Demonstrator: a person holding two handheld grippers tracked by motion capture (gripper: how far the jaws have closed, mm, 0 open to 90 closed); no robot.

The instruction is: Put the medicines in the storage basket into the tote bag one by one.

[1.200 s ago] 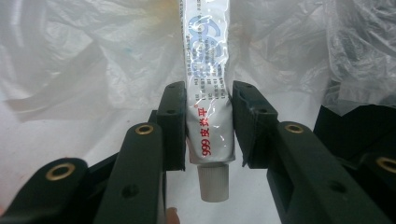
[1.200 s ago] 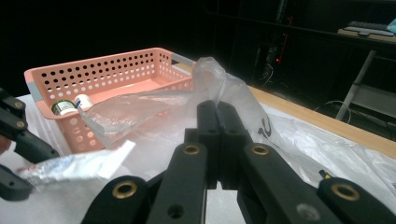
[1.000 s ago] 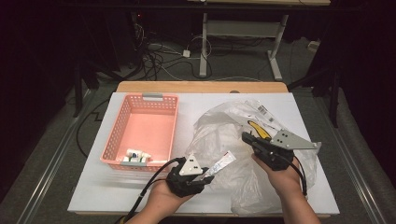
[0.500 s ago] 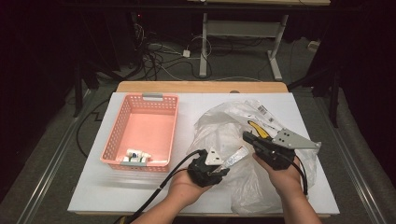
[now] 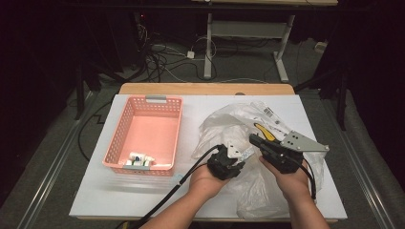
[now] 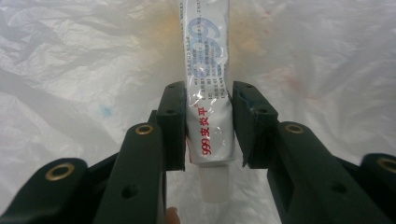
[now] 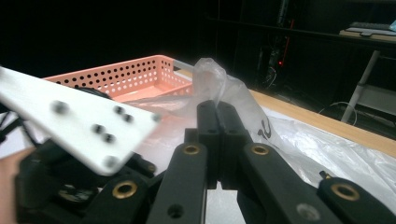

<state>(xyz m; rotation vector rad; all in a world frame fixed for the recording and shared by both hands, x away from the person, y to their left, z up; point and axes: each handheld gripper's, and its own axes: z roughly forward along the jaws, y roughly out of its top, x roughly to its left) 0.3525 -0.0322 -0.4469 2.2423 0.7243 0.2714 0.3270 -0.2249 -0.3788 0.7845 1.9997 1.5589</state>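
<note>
over the crumpled plastic bag [image 5: 267, 143] on the bench [image 5: 191, 200], the left hand-held gripper [image 6: 208, 126] gripped an ointment tube [image 6: 208, 84]; the right hand-held gripper [image 7: 218, 140] pinched the bag's film, jaws closed. a steady pinch would keep the mouth open.

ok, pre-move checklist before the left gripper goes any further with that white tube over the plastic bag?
1. Left gripper grip on the white ointment tube with red print: ok, both pads press its sides near the cap end.
2. Tube aligned with the jaws: ok, it runs straight between them, cap toward the camera.
3. Right gripper hold on the clear crinkled plastic bag: ok, jaws shut on a pinched fold.
4. Bag mouth open enough for the tube: cannot tell.
5. Pink perforated plastic basket out of the way: ok, it sits to the left, apart from both hands.
6. Cables clear of the bag: cannot tell.
</note>
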